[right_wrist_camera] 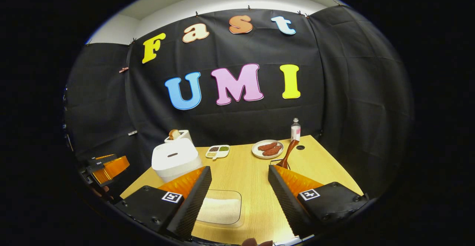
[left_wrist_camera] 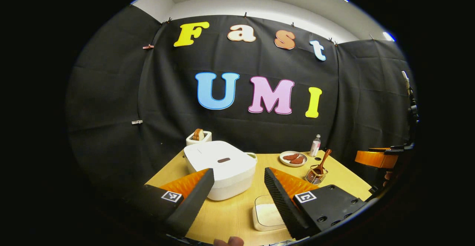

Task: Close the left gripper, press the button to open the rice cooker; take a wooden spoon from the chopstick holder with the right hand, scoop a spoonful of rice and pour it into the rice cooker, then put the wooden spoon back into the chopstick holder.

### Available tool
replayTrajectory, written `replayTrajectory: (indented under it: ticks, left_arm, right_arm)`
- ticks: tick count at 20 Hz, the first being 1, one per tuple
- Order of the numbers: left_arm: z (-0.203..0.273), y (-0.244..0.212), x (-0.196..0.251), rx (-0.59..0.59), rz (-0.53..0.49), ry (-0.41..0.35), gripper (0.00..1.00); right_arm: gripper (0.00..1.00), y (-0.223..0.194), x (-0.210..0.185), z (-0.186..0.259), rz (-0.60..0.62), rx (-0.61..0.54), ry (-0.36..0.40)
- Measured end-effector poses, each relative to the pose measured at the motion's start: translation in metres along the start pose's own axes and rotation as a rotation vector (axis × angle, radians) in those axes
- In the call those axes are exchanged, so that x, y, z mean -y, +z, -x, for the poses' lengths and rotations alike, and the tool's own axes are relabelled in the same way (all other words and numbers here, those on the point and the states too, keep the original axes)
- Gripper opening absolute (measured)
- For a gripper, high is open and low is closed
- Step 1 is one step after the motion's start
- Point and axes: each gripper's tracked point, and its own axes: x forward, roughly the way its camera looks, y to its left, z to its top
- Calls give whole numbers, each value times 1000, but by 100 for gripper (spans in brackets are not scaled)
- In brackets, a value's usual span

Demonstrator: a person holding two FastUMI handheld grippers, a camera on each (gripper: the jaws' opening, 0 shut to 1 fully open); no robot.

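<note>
Both grippers, left gripper [left_wrist_camera: 237,186] and right gripper [right_wrist_camera: 239,186], stand wide and hold nothing. White rice cooker [left_wrist_camera: 222,166] has its lid down, wooden spoon [left_wrist_camera: 322,162] sits in the chopstick holder [left_wrist_camera: 316,175], so all steps remain.

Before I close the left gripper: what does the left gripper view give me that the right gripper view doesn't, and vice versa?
Left gripper view: the wire chopstick holder with the brown wooden spoon standing in it. Right gripper view: the white divided dish of grains, in full, beside the white rice cooker. Shared: the cooker with its lid down, the spoon, the clear container of white rice, the white plate of sausages, the light wooden table.
</note>
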Motion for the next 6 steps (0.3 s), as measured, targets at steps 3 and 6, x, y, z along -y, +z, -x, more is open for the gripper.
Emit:
replayTrajectory:
  ticks: [3, 6]
  left_arm:
    - [3, -2, -4, -5, 14, 19, 95]
    - [10, -9, -9, -23, 34, 33, 95]
  right_arm:
    - [98, 1, 3, -4, -10, 0, 3]
    - [98, 0, 8, -4, -13, -5, -5]
